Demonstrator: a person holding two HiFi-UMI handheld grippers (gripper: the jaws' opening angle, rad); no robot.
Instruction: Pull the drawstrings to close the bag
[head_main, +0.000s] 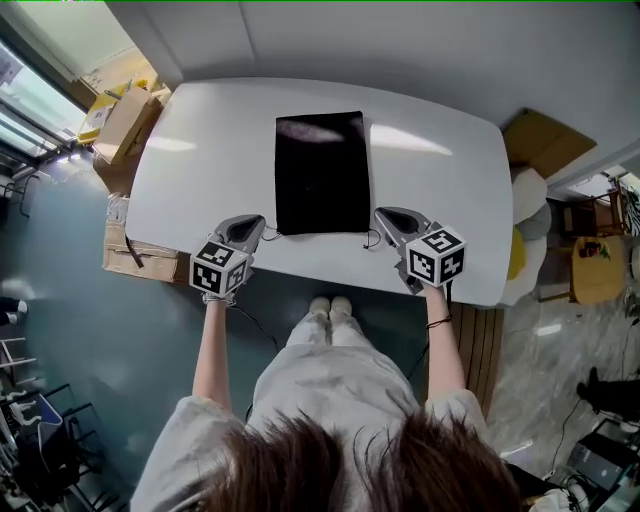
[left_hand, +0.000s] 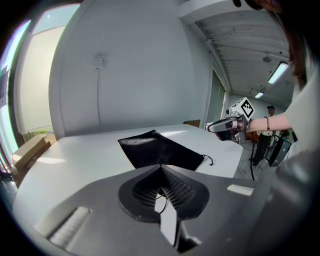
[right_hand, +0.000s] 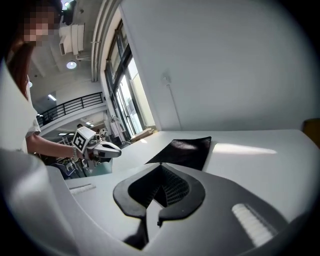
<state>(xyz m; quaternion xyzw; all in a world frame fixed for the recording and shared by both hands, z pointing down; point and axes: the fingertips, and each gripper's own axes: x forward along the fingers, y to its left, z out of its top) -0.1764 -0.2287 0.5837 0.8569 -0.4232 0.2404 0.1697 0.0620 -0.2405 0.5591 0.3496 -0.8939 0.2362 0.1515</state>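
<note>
Bearing black bag (head_main: 322, 172), white table (head_main: 200, 170), cardboard boxes (head_main: 125, 125)

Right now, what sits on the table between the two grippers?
The near end of the black bag, a drawstring trailing from its corner beside the right gripper. The left gripper flanks the other corner. Head view shows it.

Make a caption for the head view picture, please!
Left gripper and right gripper, both shut, flank the near end of a black bag flat on the white table.
</note>
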